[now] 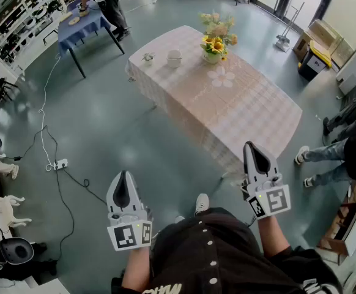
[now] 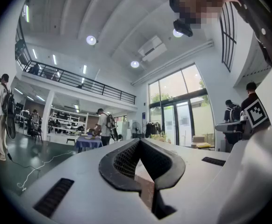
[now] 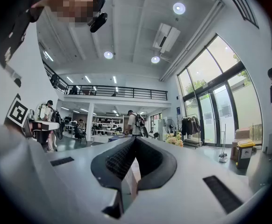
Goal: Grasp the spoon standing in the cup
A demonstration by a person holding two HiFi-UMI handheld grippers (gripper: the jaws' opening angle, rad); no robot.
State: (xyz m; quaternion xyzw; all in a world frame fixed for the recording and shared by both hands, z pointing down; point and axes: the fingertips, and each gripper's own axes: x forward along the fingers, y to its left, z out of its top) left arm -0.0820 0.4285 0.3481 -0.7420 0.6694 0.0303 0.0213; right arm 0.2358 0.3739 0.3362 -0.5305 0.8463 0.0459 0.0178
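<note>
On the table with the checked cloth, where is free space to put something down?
The near half of the table, from the flower-shaped mat to the near edge, is bare. The far end is crowded: sunflower vase, white cup, a smaller item.

From up top the cup (image 1: 174, 58) on the tabletop (image 1: 245, 103) is so tiny I honestly can't make out any spoon in it. No clue what the little thing (image 1: 147, 57) beside it is either. My left fingers (image 2: 119, 164) and right fingers (image 3: 110, 164) block nearly the whole tabletop, and only the flowers (image 2: 158, 136) peek over. The person (image 1: 355, 146) at the right is cut off by the edge.
</note>
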